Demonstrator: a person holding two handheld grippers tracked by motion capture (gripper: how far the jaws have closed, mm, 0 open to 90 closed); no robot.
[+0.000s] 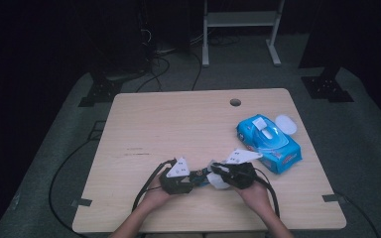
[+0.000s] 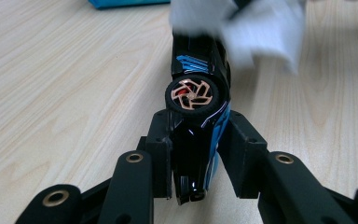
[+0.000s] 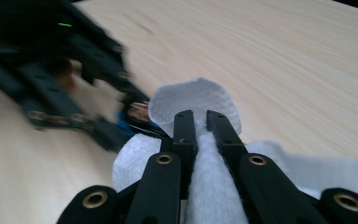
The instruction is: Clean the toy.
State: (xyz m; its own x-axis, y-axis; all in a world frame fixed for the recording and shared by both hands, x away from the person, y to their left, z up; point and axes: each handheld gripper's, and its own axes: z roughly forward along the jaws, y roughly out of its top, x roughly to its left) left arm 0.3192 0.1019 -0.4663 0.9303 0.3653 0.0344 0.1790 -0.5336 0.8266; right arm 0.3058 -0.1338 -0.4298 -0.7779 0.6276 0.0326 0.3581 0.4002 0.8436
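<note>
A black and blue toy car with a copper-spoked wheel lies on its side between the jaws of my left gripper, which is shut on it. A white wet wipe is pinched in my right gripper and pressed against the far end of the car. In the high view both grippers meet near the table's front edge, the left gripper facing the right gripper, with the wipe between them.
A blue pack of wet wipes with its white lid flipped open lies at the right of the wooden table. A round cable hole sits near the far edge. Cables trail off the front.
</note>
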